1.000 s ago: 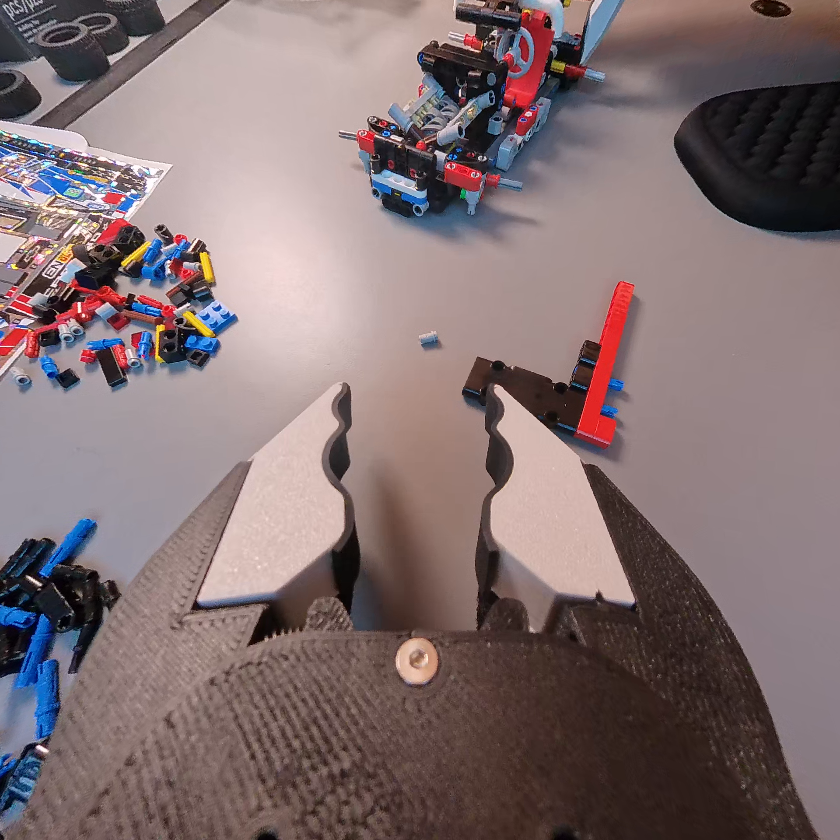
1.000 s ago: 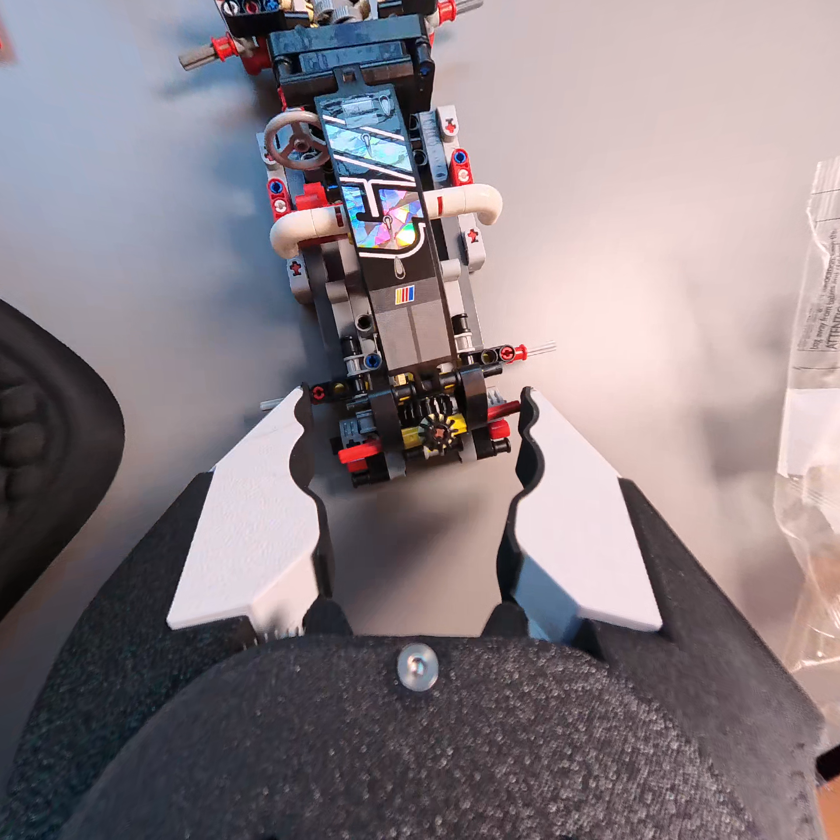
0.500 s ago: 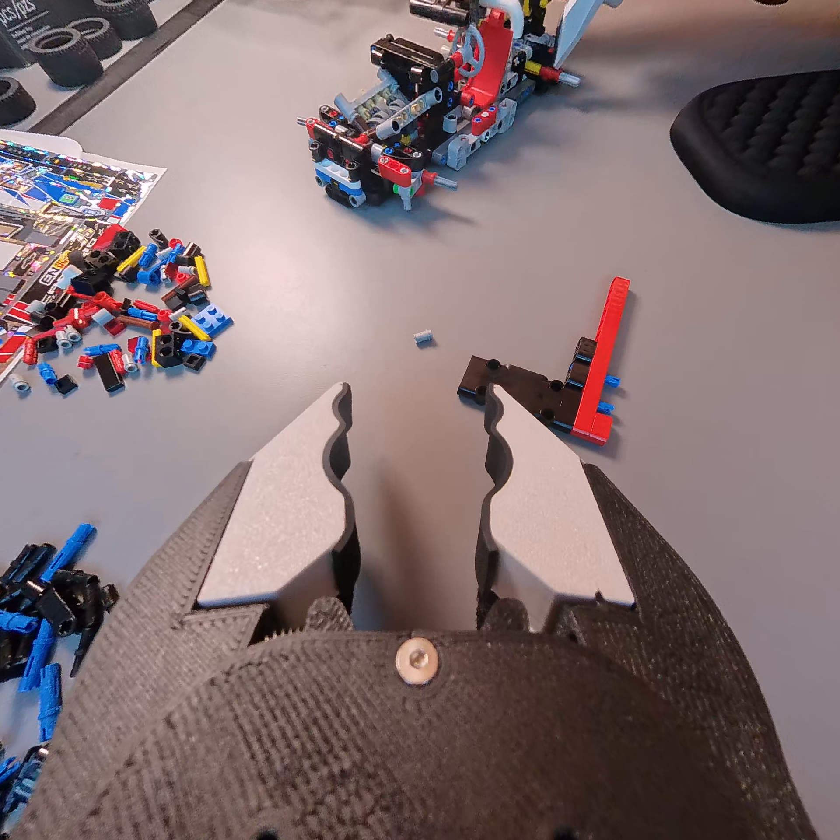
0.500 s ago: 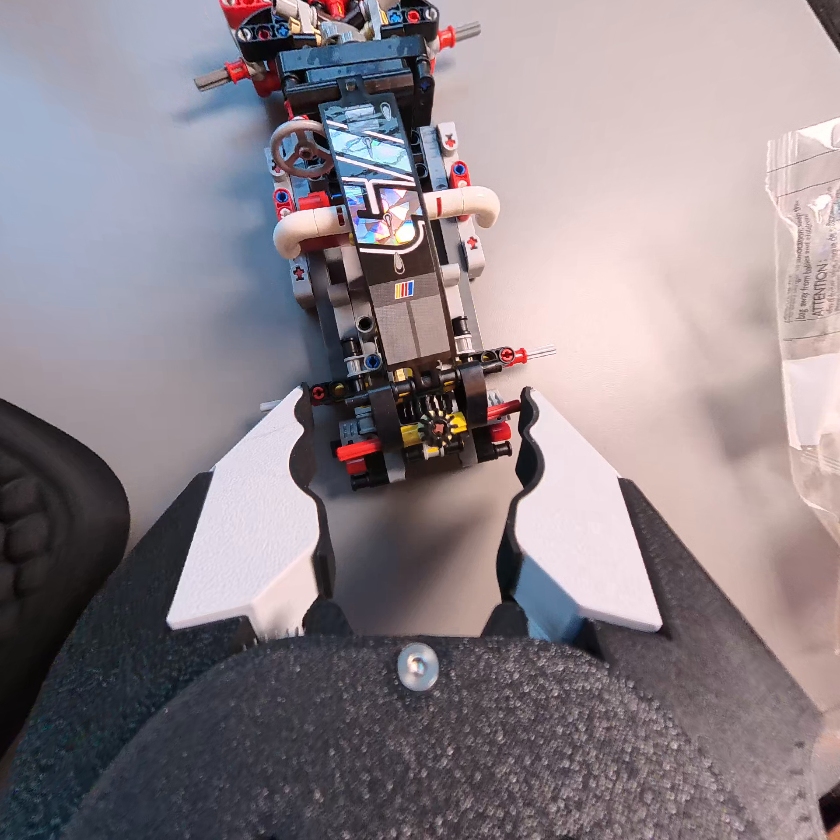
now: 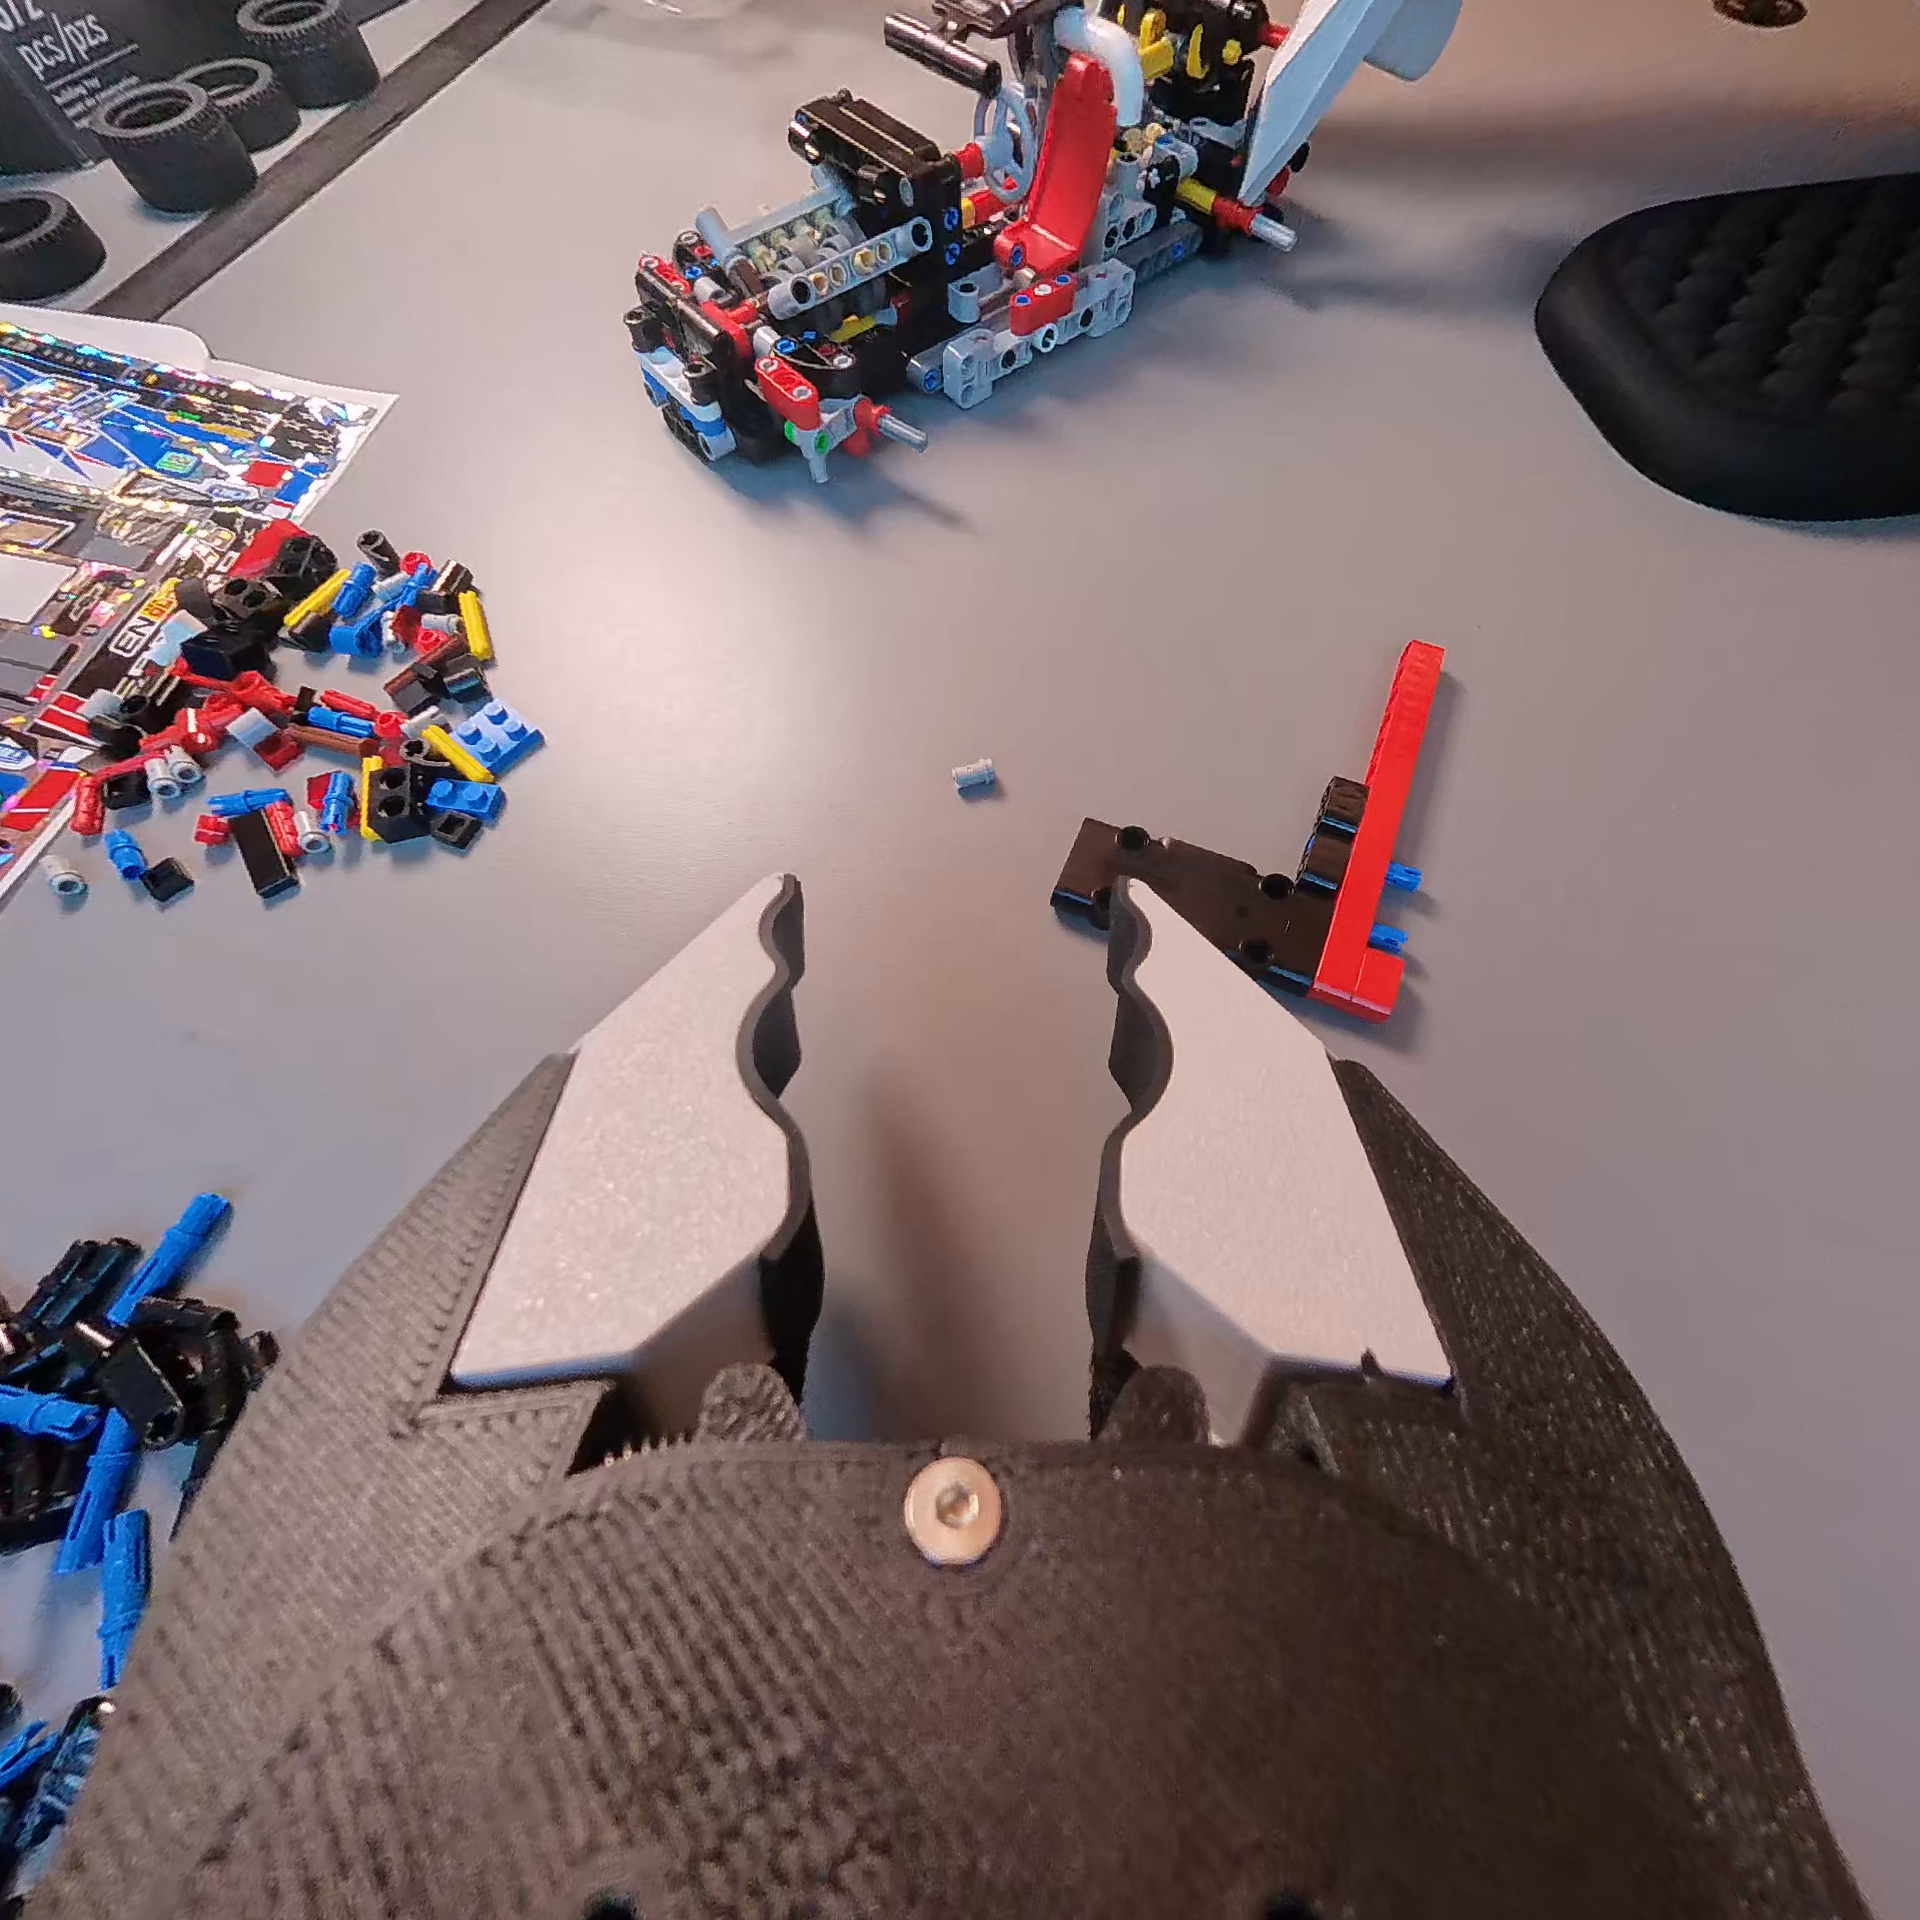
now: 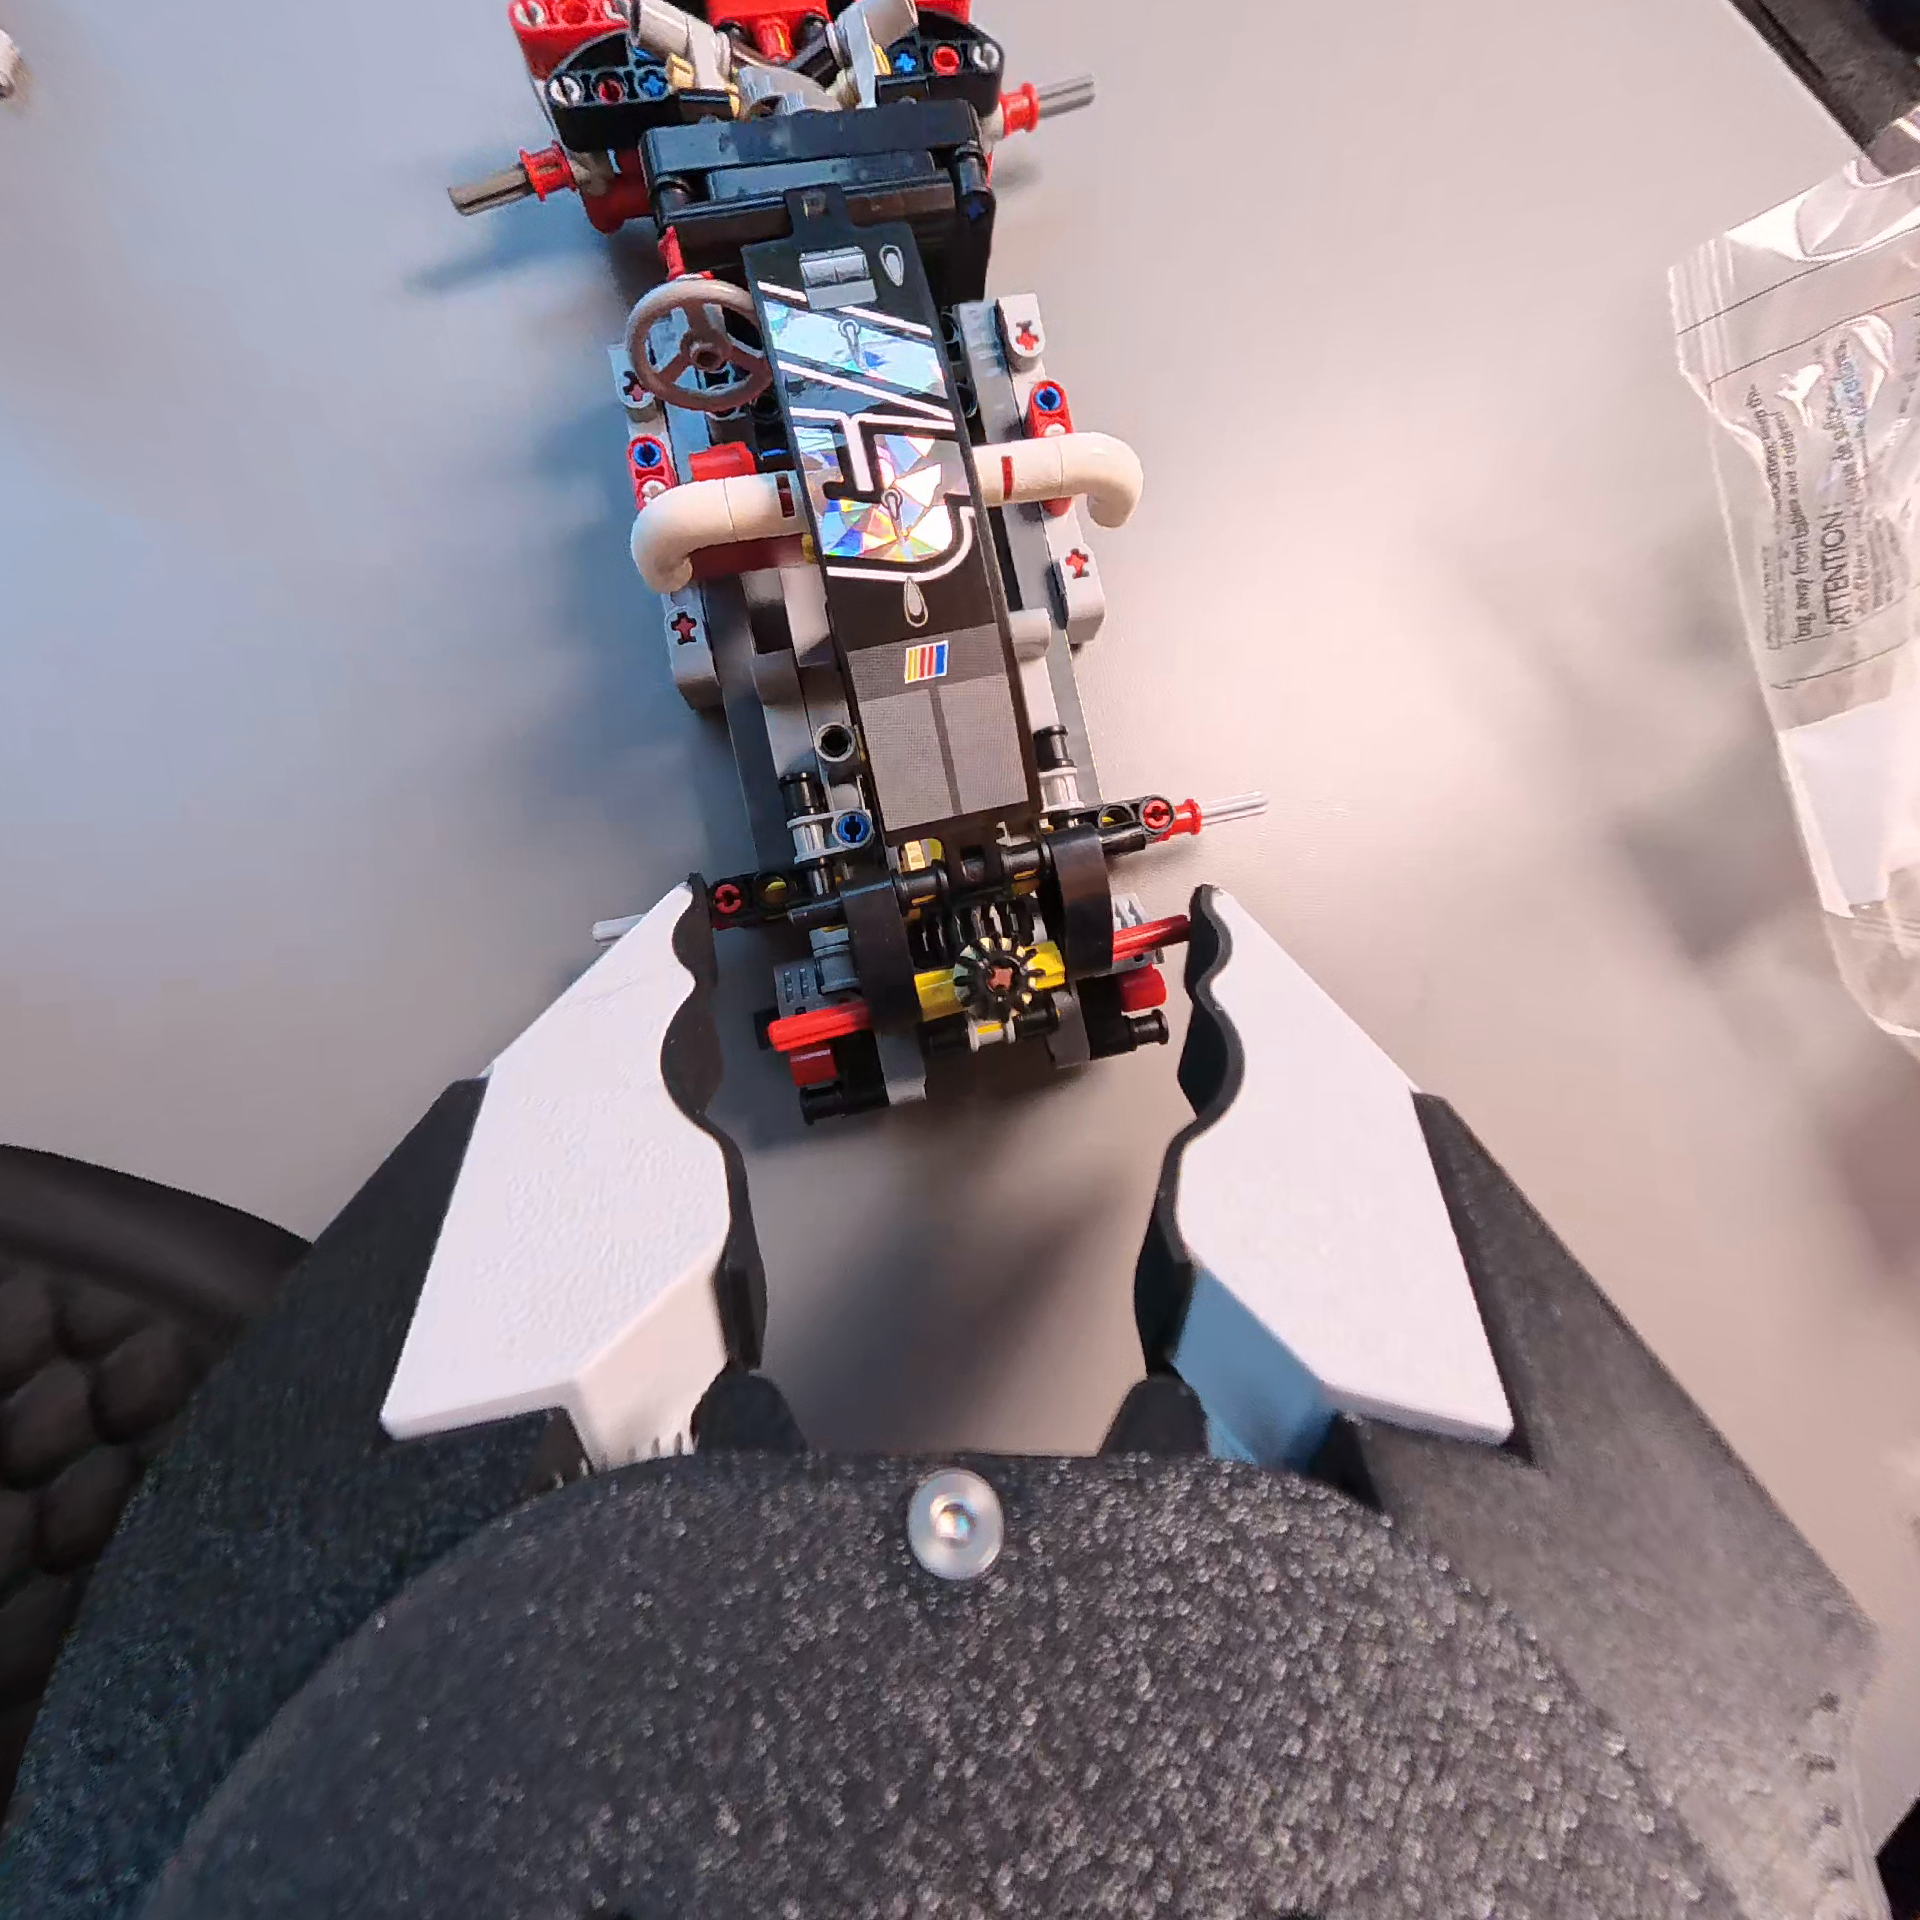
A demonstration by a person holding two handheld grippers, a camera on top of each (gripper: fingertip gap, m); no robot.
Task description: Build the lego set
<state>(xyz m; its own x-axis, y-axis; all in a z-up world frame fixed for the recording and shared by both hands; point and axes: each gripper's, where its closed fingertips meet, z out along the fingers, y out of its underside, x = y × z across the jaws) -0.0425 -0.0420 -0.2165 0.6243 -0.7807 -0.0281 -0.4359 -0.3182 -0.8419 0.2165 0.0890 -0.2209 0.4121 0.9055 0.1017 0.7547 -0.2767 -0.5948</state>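
Lego car chassis lies lengthwise on a smooth grey tabletop, its rear end with the black gear sitting between the tips of the right gripper. Those fingers are spread to either side of it; whether the tips touch the protruding red axles I cannot tell. Right of the right finger lies a clear plastic bag; left of the left one, a black dimpled pad.

From the left wrist view the same chassis stands well ahead of the left gripper, whose fingers are also spread, holding nothing over bare table. Just beside its right fingertip — partly hidden by it — lies a black plate joined to a red beam. A small grey pin sits just ahead of the gap. Ahead and left of the left finger is a heap of loose coloured pieces, partly on a sticker sheet; black tyres stand beyond it. Blue and black pins lie by the left finger's base.
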